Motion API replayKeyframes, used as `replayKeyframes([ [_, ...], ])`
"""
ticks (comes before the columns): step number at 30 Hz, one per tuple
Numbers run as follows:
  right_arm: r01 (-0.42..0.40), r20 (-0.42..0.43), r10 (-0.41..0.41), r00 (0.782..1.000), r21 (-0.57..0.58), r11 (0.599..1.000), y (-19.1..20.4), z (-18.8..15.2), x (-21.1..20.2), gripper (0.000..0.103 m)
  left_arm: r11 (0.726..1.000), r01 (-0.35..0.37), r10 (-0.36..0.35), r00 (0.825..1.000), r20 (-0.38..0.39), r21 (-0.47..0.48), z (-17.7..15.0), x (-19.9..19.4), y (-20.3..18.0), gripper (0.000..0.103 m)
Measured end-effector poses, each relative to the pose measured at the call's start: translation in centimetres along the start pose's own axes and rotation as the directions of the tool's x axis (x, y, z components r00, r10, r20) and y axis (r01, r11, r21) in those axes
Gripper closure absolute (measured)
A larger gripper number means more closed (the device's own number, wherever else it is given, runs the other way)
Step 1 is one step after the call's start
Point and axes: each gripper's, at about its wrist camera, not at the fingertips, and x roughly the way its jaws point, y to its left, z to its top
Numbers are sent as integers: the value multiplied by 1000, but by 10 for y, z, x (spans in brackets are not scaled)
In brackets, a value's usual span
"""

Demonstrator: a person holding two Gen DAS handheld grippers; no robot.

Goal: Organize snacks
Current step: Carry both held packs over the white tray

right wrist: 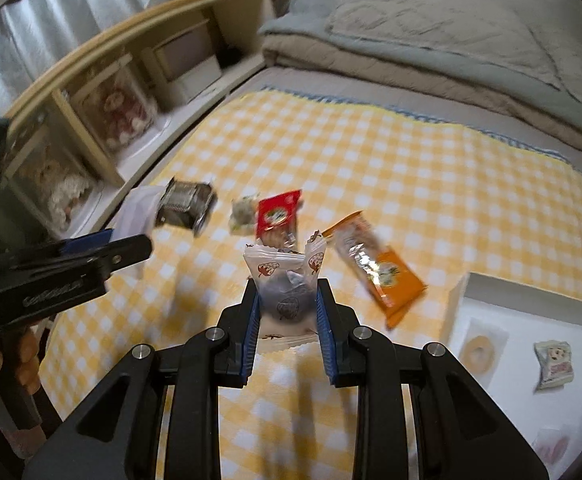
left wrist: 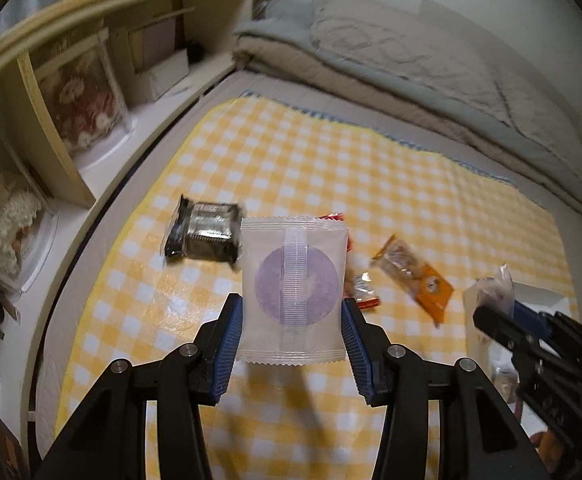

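Observation:
My left gripper (left wrist: 291, 302) is shut on a frosted white packet (left wrist: 295, 280) with a round purple doughnut inside, held upright above the yellow checked cloth (left wrist: 331, 160). My right gripper (right wrist: 287, 286) is shut on a small clear packet (right wrist: 287, 276) with leaf prints and a dark sweet in it. On the cloth lie a black and silver packet (left wrist: 203, 232), a red packet (right wrist: 277, 214), a pale crumpled packet (right wrist: 243, 210) and an orange packet (right wrist: 379, 268). A white box (right wrist: 531, 288) at the right holds a pale doughnut packet (right wrist: 479, 350) and a small printed packet (right wrist: 553, 364).
A wooden shelf (left wrist: 63, 92) with dolls in clear cases runs along the left. Folded bedding (left wrist: 411, 60) lies at the back of the bed. In the right wrist view the left gripper (right wrist: 131, 248) and the hand (right wrist: 23, 356) holding it fill the left edge.

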Motion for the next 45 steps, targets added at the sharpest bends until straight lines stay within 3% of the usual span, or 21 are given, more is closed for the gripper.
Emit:
replayKeyframes([
  [12,45,91,-51,995,63,997,-37,-4,-57,76,994,89,-93,993,66,70,-19,-43,-47,55],
  [28,188,73,-203,976,175,967,-124,-61,-119,76,941,275,-268,961,-61,195,-51,-33,-137,55],
  [38,255,-1,-262,965,234,938,-171,-101,-140,76,891,392,-356,916,-182,229,-72,2,-203,55],
  [45,283,-46,-282,958,279,918,-202,-125,-150,76,846,489,-422,858,-293,212,-92,36,-250,55],
])
